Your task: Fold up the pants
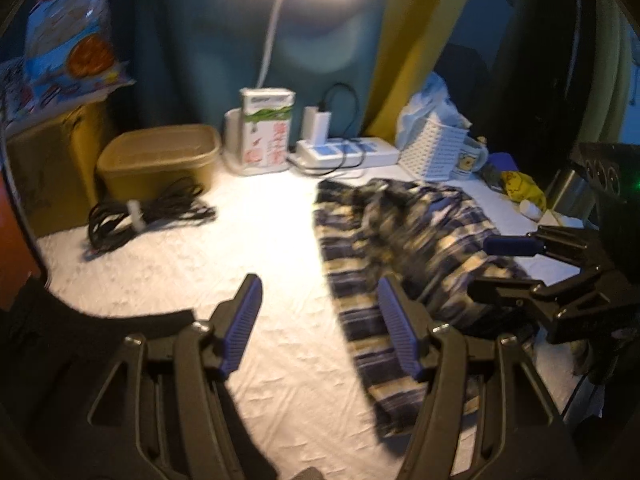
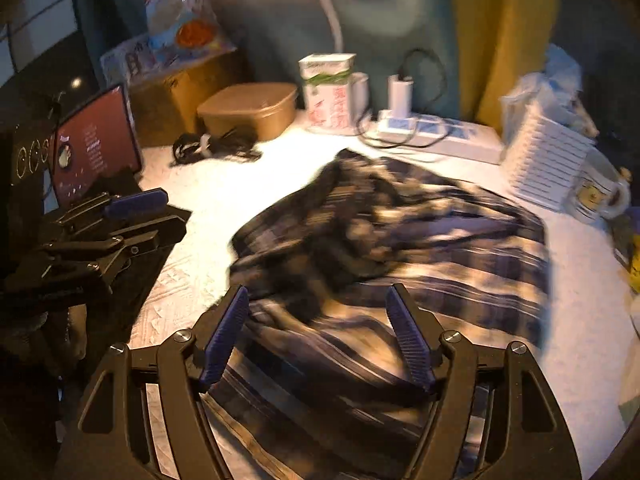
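The plaid pants [image 1: 400,236], dark blue and cream, lie crumpled on the white bedsheet [image 1: 256,248], right of centre in the left wrist view. My left gripper [image 1: 318,294] is open over the sheet, with its right finger just above the pants' left edge and nothing between the pads. In the right wrist view the pants [image 2: 420,240] fill the middle. My right gripper [image 2: 317,292] hangs open above their near part, and its pads hold no cloth. Each gripper also shows in the other's view: the right gripper [image 1: 498,268] over the pants' right side, the left gripper [image 2: 160,216] at the left edge.
At the back stand a brown tub [image 1: 160,160], a coiled black cable [image 1: 144,216], a printed carton [image 1: 266,136], a power strip [image 1: 348,152], a white slatted basket [image 1: 432,148] and a mug [image 1: 470,160]. A lit screen [image 2: 96,144] stands at the left.
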Tool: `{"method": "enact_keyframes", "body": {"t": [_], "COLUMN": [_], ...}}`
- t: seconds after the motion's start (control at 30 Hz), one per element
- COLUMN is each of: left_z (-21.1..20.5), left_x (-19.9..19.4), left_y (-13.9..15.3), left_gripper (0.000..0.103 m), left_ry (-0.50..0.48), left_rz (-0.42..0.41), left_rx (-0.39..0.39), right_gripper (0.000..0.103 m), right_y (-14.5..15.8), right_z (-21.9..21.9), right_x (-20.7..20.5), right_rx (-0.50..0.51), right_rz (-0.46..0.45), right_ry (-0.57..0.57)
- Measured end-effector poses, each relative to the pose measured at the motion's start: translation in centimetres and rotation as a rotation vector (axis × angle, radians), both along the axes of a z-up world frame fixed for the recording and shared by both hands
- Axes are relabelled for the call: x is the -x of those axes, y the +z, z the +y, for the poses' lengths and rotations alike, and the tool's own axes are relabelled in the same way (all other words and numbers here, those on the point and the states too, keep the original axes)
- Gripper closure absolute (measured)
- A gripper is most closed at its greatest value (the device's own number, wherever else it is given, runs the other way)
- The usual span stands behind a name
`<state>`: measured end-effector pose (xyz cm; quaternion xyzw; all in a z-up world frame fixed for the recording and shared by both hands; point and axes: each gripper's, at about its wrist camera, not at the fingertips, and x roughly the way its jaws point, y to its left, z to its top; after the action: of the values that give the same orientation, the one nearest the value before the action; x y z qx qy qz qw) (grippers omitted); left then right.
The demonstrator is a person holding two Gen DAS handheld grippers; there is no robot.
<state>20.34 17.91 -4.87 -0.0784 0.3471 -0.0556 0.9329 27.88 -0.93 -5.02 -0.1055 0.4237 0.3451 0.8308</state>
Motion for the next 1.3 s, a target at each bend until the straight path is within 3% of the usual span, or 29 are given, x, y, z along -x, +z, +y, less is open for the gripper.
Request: {"method": "enact_keyframes", "body": {"t": [0.27,0.5,0.63,0.77,0.83,0.87,0.97,1.07,1.2,1.3], "left_z": [-5.0,-6.6,-6.4,-6.6,-6.3,-6.1,-5.3,-4.5,-3.6,-2.6], "left_x": [-3.4,-9.2,-11.7,-12.6,-12.9,-13.2,-13.8,-14.6,-15.6,-16.4], "left_y": [1.5,-1.0,-2.1,-2.9,-3.0,-3.2,-2.9,-2.5,-2.1,-2.0], "left_gripper": [0.041,0.041,0.041,0.042,0.052,0.071,0.084,0.086,0.086,0.086], "left_ry": [-0.112,-0.127,-0.15,-0.198,-0.208,-0.212,-0.177,-0.148,-0.123,-0.112], "left_rz": [-0.022,0.057,0.108,0.083,0.075,0.086,0.074,0.063,0.058,0.057], "left_rx": [-0.037,-0.137,-0.14,-0.166,-0.148,-0.138,-0.134,-0.134,-0.116,-0.081], "right_gripper": [0.028,0.028,0.028,0.028,0.029,0.029,0.031,0.033,0.058,0.058], "right_y": [0.0,-1.4,-1.4,-1.3,-1.3,-1.4,-1.9,-2.4,-3.5,-4.5], "right_z": [-7.8,-13.0,-14.6,-14.8,-14.5,-14.1,-12.9,-11.7,-10.3,-9.6], "right_x": [-1.7,-3.6,-4.6,-6.4,-7.8,-8.6,-10.5,-12.0,-13.4,-14.6], "right_rx": [-0.055,-0.082,-0.099,-0.102,-0.106,-0.105,-0.098,-0.087,-0.062,-0.043], "right_rz": [0.004,0.03,0.031,0.011,0.001,-0.003,0.005,0.01,0.025,0.043], "right_ry": [-0.153,-0.251,-0.264,-0.247,-0.218,-0.2,-0.164,-0.127,-0.094,-0.091]}}
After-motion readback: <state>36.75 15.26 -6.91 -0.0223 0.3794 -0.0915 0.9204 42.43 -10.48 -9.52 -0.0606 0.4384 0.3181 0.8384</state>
